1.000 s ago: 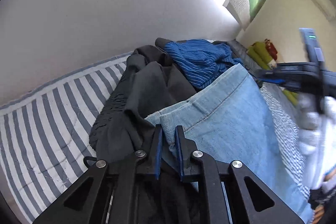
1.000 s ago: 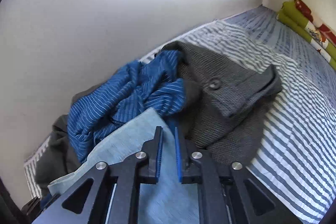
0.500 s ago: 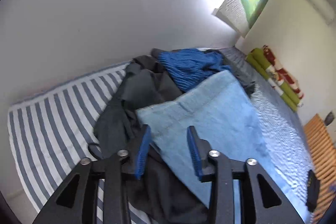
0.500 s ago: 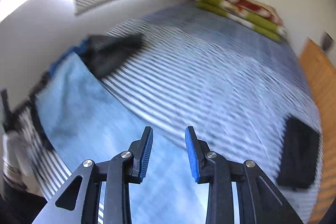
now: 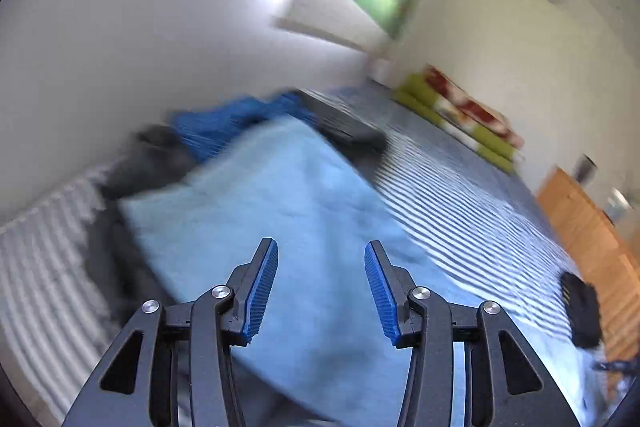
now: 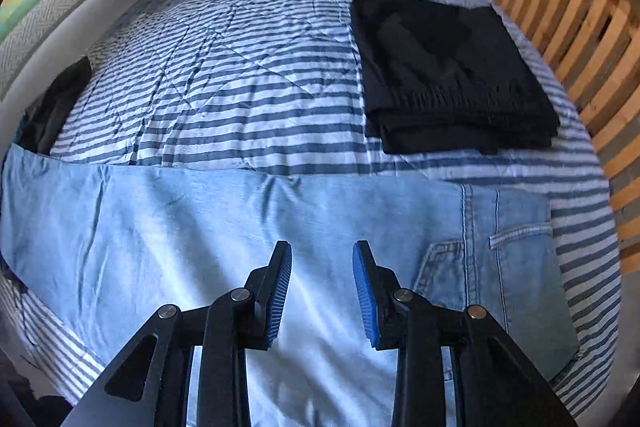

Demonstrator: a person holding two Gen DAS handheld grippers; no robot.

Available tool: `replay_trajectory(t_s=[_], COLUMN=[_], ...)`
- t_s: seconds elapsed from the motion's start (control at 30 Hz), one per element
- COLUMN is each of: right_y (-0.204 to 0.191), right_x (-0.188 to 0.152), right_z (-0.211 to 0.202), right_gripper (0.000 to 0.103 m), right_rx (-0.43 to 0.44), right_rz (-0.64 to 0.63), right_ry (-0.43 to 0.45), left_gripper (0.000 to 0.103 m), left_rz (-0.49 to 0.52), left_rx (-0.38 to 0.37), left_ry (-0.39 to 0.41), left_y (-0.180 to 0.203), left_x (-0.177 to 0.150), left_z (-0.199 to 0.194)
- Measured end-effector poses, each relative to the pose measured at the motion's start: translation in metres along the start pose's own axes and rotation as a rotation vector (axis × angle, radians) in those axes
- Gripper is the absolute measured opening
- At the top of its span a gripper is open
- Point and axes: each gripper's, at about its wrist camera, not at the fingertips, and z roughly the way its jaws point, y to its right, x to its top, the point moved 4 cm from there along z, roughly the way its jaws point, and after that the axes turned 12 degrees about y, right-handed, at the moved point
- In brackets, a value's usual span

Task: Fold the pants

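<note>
Light blue jeans (image 6: 224, 223) lay spread flat across the lower half of the right wrist view, on the striped quilt (image 6: 240, 99); waistband and back pocket at lower right, legs running to the left edge. In the left wrist view, blurred, filled the centre down to the lower right.

Right gripper (image 6: 322, 291): fingers apart, nothing between them, hovering above the thigh part of the denim. Left gripper (image 5: 320, 291): fingers wider apart, likewise empty, over the leg end.

At upper right of the right wrist view, folded black pants (image 6: 452, 75), probably already done. At centre left of the left wrist view, a heap of dark and blue striped clothes (image 5: 224, 131), touching or just under the leg ends.

Judged step: spreading done, first fold not yet begun. Next move likely called for pinching one end, cuffs or waistband, with both grippers and carrying it over to the other, edges kept aligned.
</note>
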Motion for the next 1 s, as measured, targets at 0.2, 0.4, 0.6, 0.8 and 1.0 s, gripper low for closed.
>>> replay_trajectory(t_s=[0.2,0.4,0.6,0.8,1.0], right_y=[0.019,0.051,-0.011,0.001,-0.023], right_x=[-0.012,0.006,-0.017,-0.035,-0.034], right_z=[0.052,0.063,0.019,0.057,0.027], right_gripper=[0.026,0.038,0.037,0.03,0.026], right_rx=[-0.076,-0.239,0.033,-0.13,-0.112], right_rz=[-0.041,-0.011,-0.068,-0.114,-0.138], right_ry=[-0.043,0.009,0.017,-0.005,0.01], left_gripper=[0.049,0.048,0.048,0.048,0.049], left_rz=[0.063,0.084,0.136,0.161,0.033], left_rx=[-0.075,0.003,0.02,0.004,-0.031], left_ry=[-0.212,-0.312,-0.312,-0.311,-0.211], left_y=[0.038,0.024,0.033,0.033,0.01], left_x=[-0.053,-0.082,-0.086,-0.086,-0.054], left_z=[0.045,0.073,0.08,0.09,0.058])
